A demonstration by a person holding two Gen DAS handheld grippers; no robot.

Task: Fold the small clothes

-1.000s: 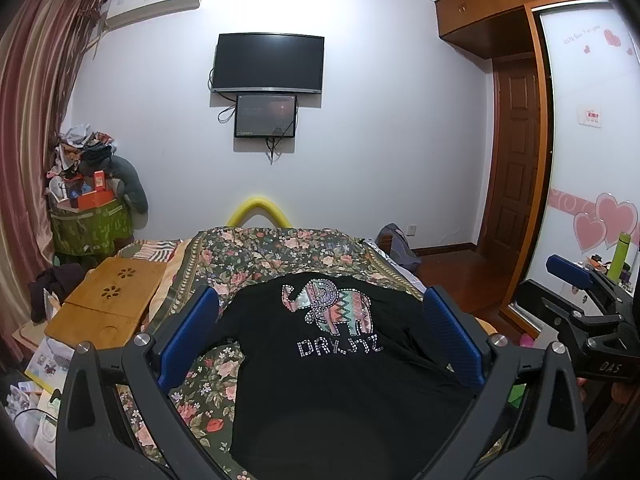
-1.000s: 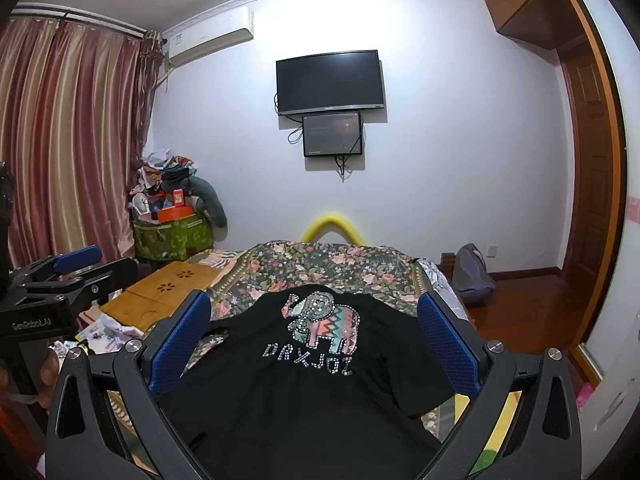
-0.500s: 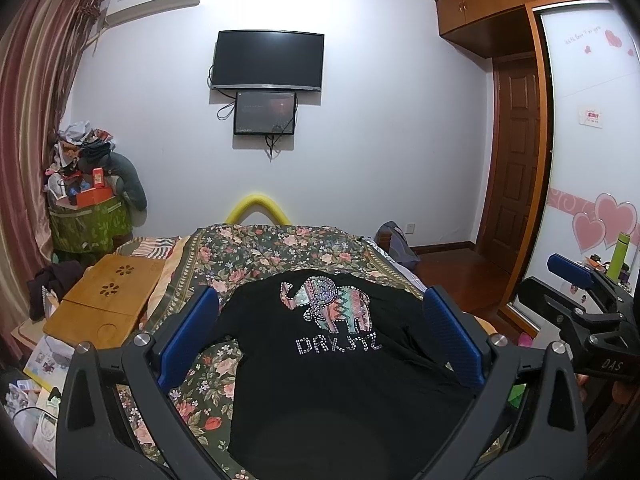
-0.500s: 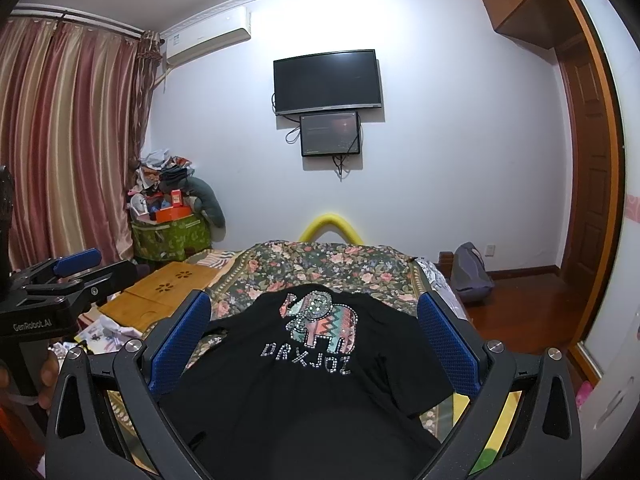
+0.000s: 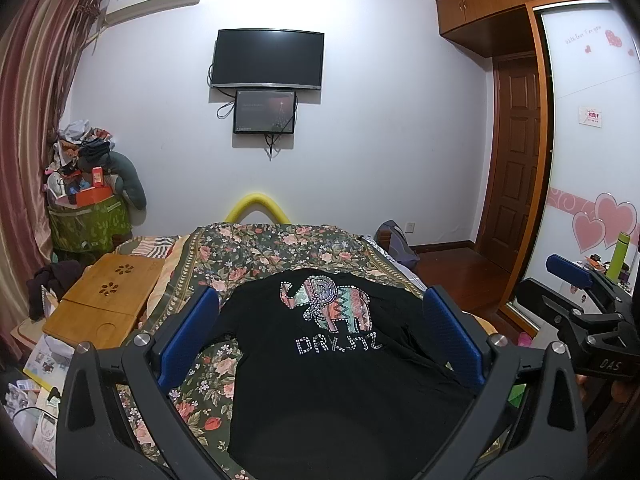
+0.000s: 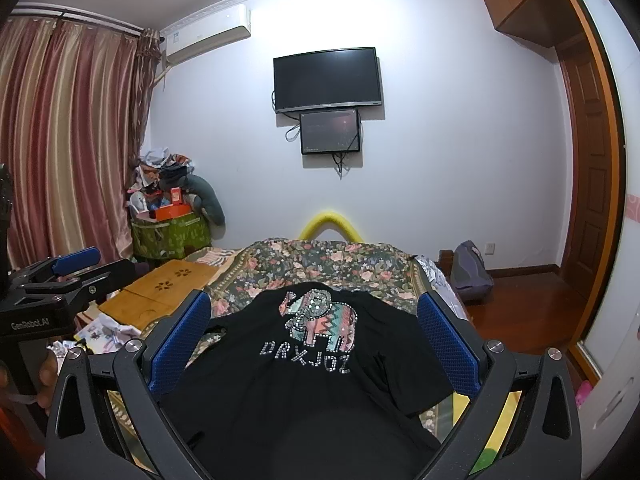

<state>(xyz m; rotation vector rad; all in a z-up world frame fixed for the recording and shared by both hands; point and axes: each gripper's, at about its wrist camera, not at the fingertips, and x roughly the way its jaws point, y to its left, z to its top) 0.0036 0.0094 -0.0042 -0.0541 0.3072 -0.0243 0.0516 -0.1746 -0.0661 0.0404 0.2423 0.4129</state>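
A black T-shirt (image 5: pixel 340 380) with a sequinned elephant print lies spread flat, front up, on the flowered bedspread (image 5: pixel 256 256); it also shows in the right wrist view (image 6: pixel 304 384). My left gripper (image 5: pixel 320 332) is open and empty, held above the shirt's near part. My right gripper (image 6: pixel 316 332) is open and empty too, held above the shirt. Each gripper appears at the edge of the other's view: the right gripper (image 5: pixel 576 284) at the right, the left gripper (image 6: pixel 76 260) at the left. The shirt's near hem is hidden below the gripper bodies.
A wooden lap table (image 5: pixel 104 300) lies at the bed's left, with papers (image 5: pixel 44 360) on the floor beside it. A green basket piled with clutter (image 5: pixel 88 220) stands in the left corner. A bag (image 5: pixel 396 240), a wooden door (image 5: pixel 516 160) and a wardrobe (image 5: pixel 592 160) are to the right.
Both views have shifted only slightly; the grippers stay open above the shirt and the shirt has not moved.
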